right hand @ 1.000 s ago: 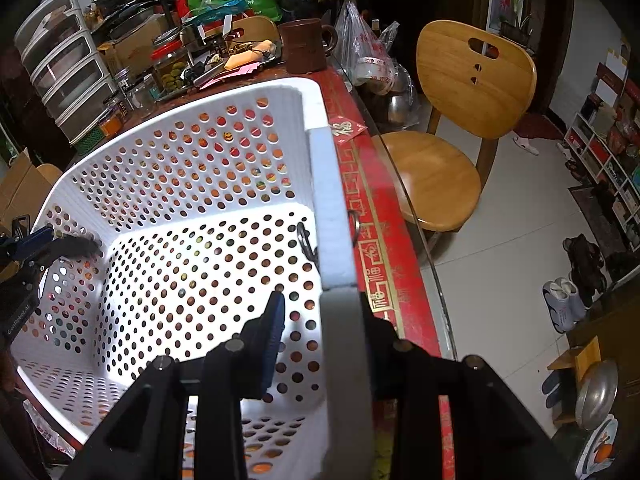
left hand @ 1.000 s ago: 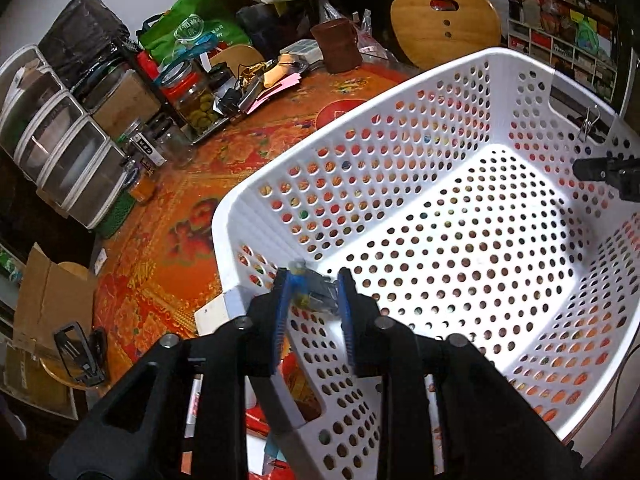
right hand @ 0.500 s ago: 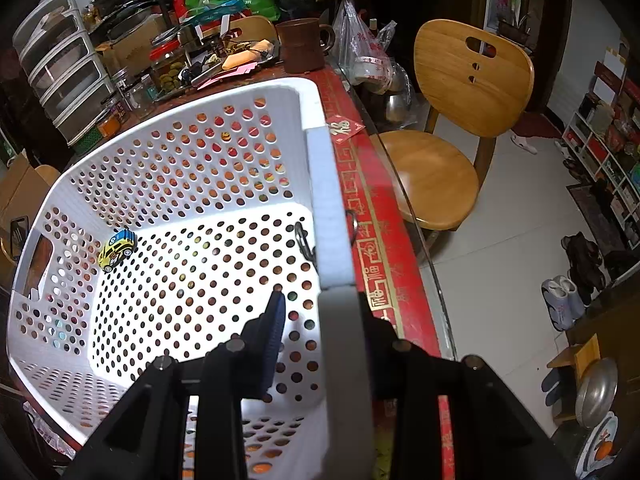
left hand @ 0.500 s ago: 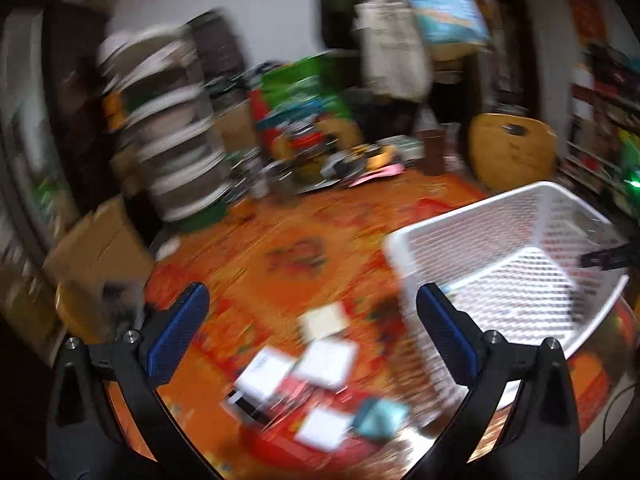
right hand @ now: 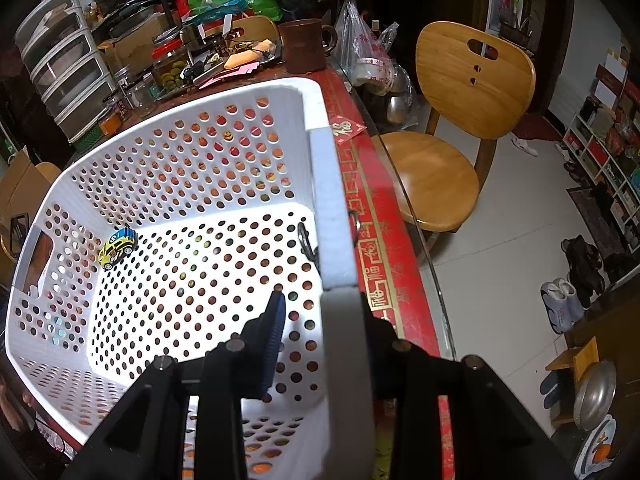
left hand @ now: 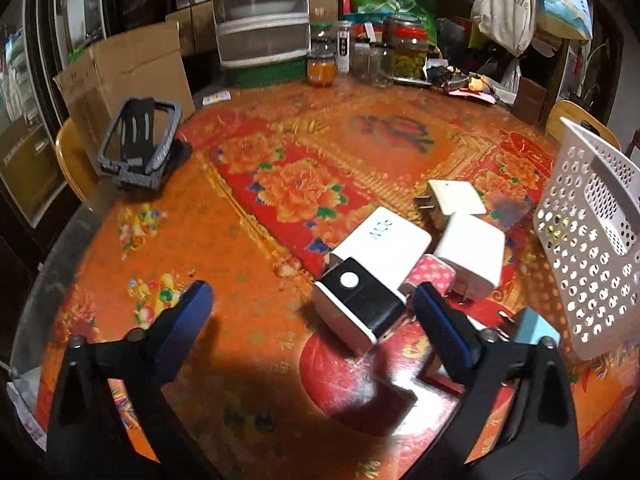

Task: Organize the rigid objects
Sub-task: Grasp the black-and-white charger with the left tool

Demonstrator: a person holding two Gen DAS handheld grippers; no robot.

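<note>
My right gripper (right hand: 308, 320) has its jaws pinching the rim of the white perforated plastic basket (right hand: 192, 152), which holds one yellow-and-blue toy car (right hand: 117, 248). My left gripper (left hand: 312, 300) hangs with jaws spread wide over the tabletop (left hand: 248, 132), above a cluster of boxy chargers: three white (left hand: 384, 240), one black-faced (left hand: 360, 304), possibly a pink one (left hand: 434, 276), partly hidden.

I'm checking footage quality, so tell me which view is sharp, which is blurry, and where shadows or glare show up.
Left wrist view: slightly soft, the chargers and white basket smeared; the left gripper casts a dark shadow on the table, with glare on its glossy near edge. Right wrist view: sharp, evenly lit, the toy car crisp. Both bend straight lines at the edges.
</note>
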